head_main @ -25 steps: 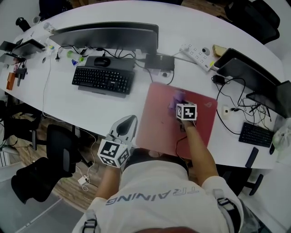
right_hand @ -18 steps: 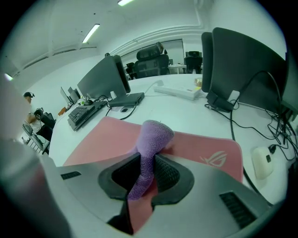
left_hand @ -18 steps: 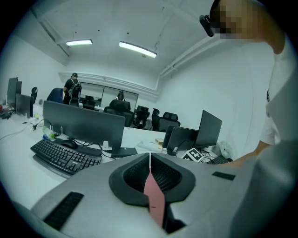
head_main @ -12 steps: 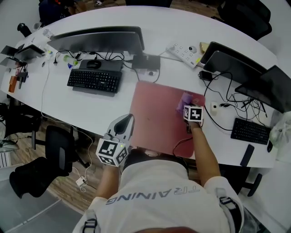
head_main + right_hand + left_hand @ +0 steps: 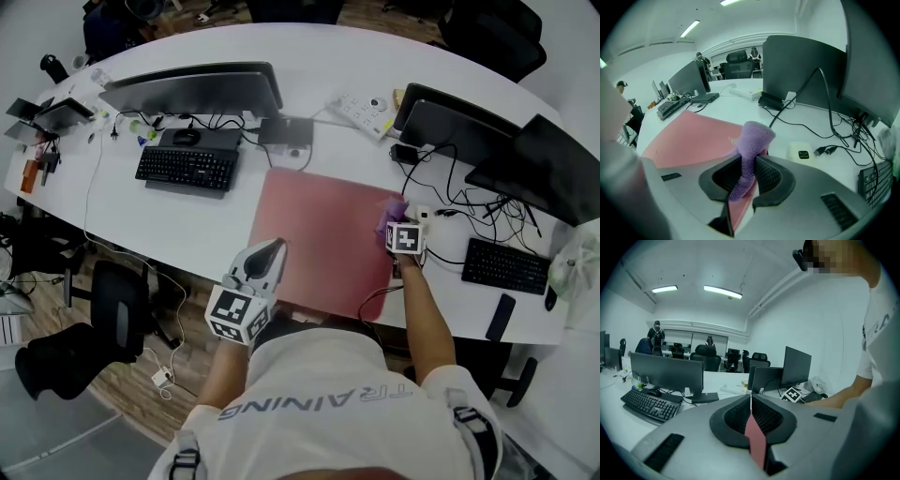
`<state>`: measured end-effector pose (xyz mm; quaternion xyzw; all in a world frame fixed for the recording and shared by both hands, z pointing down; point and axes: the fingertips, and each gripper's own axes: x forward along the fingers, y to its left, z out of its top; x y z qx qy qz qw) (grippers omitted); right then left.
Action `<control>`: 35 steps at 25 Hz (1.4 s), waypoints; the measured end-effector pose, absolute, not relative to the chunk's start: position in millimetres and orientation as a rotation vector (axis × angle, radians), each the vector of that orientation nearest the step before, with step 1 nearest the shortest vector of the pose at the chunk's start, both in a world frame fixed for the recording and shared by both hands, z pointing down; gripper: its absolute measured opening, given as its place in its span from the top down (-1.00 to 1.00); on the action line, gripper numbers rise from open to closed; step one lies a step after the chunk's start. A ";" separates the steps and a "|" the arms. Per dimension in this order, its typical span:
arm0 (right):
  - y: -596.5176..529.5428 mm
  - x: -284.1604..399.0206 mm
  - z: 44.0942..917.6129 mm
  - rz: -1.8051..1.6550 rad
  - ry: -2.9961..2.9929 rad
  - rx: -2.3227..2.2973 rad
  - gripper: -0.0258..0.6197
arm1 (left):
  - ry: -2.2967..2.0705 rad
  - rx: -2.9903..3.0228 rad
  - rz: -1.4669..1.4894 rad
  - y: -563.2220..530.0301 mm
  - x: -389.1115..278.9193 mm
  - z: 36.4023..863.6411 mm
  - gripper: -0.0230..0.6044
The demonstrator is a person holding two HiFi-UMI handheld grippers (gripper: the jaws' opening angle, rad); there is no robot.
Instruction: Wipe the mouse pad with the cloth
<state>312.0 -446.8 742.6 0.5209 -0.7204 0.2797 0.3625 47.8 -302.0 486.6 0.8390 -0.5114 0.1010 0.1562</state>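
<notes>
A large pink mouse pad [image 5: 323, 239] lies on the white table, in front of me in the head view. My right gripper [image 5: 392, 223] sits at the pad's right edge, shut on a purple cloth [image 5: 389, 213]. In the right gripper view the cloth [image 5: 750, 150] sticks up from between the jaws, over the pad [image 5: 693, 138]. My left gripper [image 5: 265, 255] rests at the pad's near left corner, shut with nothing in it; its view shows a strip of pad [image 5: 755, 441] below the closed jaws.
A black keyboard [image 5: 184, 168], mouse and monitor [image 5: 192, 91] stand at the left. A power strip [image 5: 361, 111], two more monitors [image 5: 450, 122], tangled cables and a small keyboard [image 5: 504, 265] crowd the right. A small white device [image 5: 804, 152] lies just off the pad.
My right gripper has slid the cloth rightward across the pad, from its middle to its right edge. The left gripper has stayed at the near left corner.
</notes>
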 end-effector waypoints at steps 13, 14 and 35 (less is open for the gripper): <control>-420.5 289.3 579.9 0.670 -2.307 1.538 0.62 | -1.393 2.420 0.136 -316.8 51.7 472.8 0.82; -418.8 281.8 571.6 0.671 -2.321 1.542 0.62 | -1.400 2.430 0.136 -318.1 45.8 469.8 0.82; -386.7 -45.0 621.1 0.745 -2.360 1.129 0.62 | -1.456 2.339 0.206 -307.1 -190.5 509.8 0.82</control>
